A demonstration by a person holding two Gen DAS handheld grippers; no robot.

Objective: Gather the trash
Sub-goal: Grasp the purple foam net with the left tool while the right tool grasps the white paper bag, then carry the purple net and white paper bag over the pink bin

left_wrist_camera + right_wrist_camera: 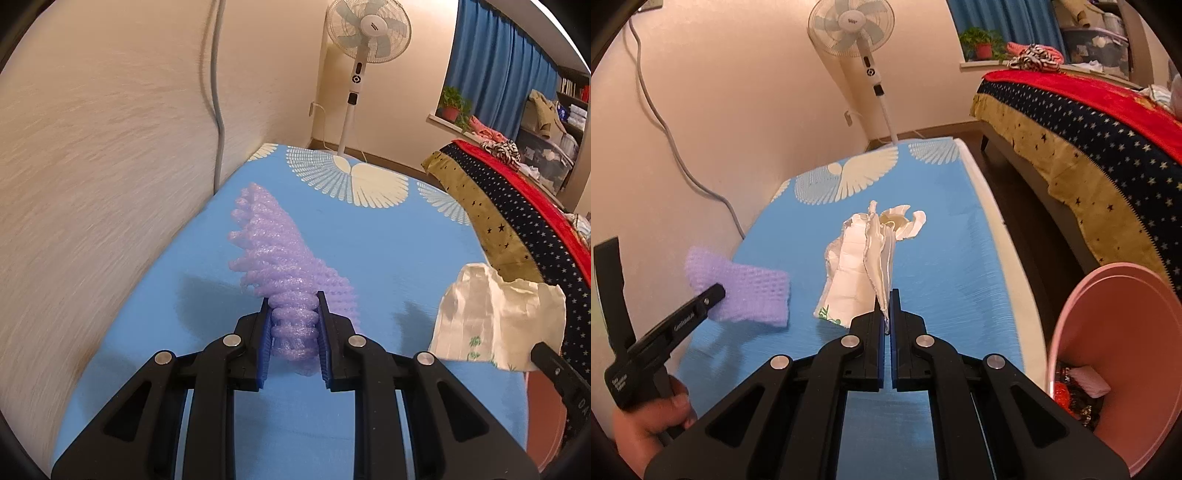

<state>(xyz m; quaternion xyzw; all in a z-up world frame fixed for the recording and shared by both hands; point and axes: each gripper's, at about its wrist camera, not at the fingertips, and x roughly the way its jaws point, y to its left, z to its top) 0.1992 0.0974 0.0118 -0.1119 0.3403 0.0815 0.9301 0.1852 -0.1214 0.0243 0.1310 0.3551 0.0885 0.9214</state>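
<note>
Two pieces of trash are hanging over the blue tabletop (388,240): one purple foam net (280,258) and one white wrapper (860,266). The left claw (293,306) is squeezing the net's end; the right claw (886,310) is pinching the wrapper's edge. Both are pointing forward and down. A hand (653,421) is gripping the left tool's handle. One pink bin (1115,350) is standing beside the tabletop's right edge.

Each view is taken from just behind the fingers, facing forward and downward. The blue mattress (388,240) beyond the fingers and the fan (851,26) are shared.
</note>
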